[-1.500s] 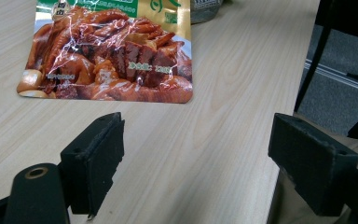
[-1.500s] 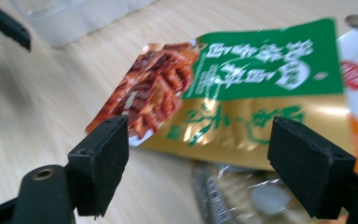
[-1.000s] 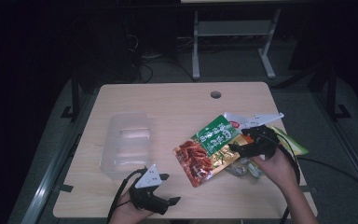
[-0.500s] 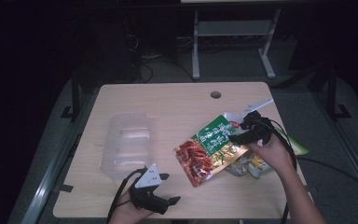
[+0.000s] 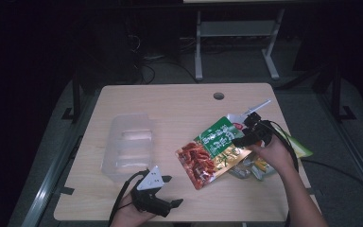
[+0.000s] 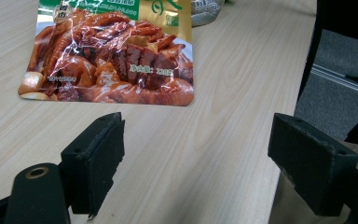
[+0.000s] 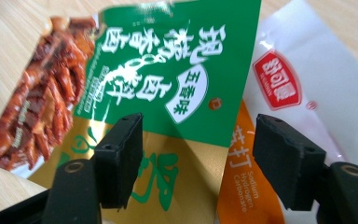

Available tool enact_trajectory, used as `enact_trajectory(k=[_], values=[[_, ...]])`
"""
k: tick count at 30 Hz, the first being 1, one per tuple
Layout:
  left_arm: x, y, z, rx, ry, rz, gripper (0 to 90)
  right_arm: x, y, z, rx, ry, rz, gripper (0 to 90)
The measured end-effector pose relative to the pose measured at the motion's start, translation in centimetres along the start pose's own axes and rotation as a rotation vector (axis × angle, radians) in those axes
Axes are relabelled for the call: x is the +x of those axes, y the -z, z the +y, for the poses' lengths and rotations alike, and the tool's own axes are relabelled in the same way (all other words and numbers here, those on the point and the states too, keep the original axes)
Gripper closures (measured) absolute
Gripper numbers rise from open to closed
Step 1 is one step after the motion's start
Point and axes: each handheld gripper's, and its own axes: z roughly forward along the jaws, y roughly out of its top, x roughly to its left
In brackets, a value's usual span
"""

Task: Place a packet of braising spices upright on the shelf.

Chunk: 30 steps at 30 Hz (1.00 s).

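Right gripper (image 7: pixel 198 163) fingers spread over snack pouch (image 7: pixel 168 84); may snag, prob., white packet (image 7: pixel 303 93) beneath. Left gripper (image 6: pixel 209 172) spread, idle.

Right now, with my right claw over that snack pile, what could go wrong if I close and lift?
1. The right claw is open over the edge where the green snack pouch overlaps the white packet; closing might pinch both.
2. The pouch lies flat, so the jaws may slide off it or crumple it.
3. The packets sit near the table's right edge; a drag could push one off.
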Motion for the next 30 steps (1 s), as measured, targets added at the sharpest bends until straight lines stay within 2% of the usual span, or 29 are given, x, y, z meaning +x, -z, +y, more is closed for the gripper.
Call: enact_trajectory(k=[5,8,11,13,15,16,20,25,30], values=[[0.0,-0.1,0.0,0.007,-0.003,0.001,18.1,-0.2,-0.7,-0.1,0.054,-0.004,-0.007,33.7],[-0.1,-0.2,0.0,0.008,-0.002,0.001,18.1,-0.1,-1.2,-0.3,0.085,-0.001,0.017,34.8],[-0.1,-0.2,0.0,0.010,-0.007,0.004,18.1,0.0,-1.6,-0.3,0.103,0.012,0.034,39.3],[-0.1,-0.1,0.0,0.009,-0.008,0.006,18.2,0.2,-1.7,-0.1,0.112,0.025,0.031,46.7],[-0.1,0.0,0.0,0.007,-0.007,0.008,18.2,0.3,-1.7,-0.1,0.117,0.027,0.022,48.5],[-0.1,0.0,0.0,0.005,-0.005,0.009,18.2,0.4,-1.7,-0.1,0.118,0.026,0.015,52.5],[0.0,0.0,0.1,0.006,-0.003,0.009,18.3,0.2,-1.4,-0.2,0.117,0.015,0.019,60.5],[0.0,0.0,0.1,0.006,-0.004,0.009,18.3,0.3,-1.1,-0.1,0.113,0.024,0.013,65.9],[0.0,-0.1,0.1,0.007,-0.005,0.008,18.3,0.1,-0.5,-0.1,0.085,0.016,0.048,68.9]])
